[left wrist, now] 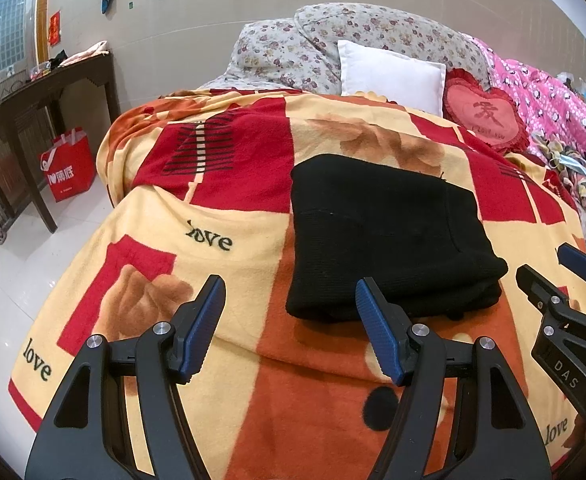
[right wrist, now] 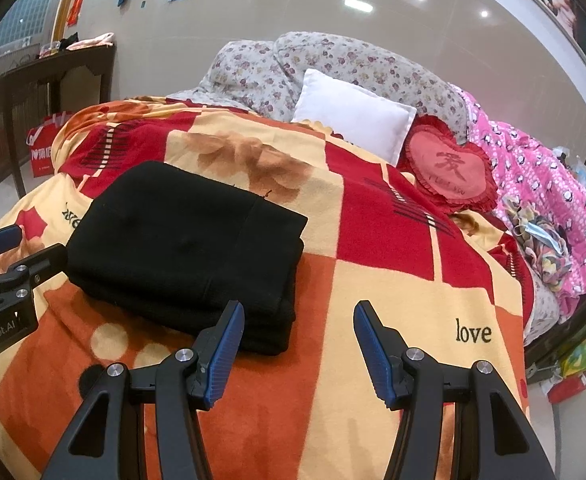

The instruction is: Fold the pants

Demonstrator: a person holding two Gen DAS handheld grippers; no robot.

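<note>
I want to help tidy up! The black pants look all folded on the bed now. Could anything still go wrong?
Maybe a little. The pants lie near the front edge of the soft, bumpy blanket, so the stacked layers could slump or slide. Both the left gripper and the right gripper hang open close by, holding nothing; a careless move could snag a layer and undo the fold.

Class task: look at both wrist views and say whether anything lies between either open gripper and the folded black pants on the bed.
Nothing visible does. Only bare blanket lies between the left gripper, the right gripper and the folded black pants.
</note>
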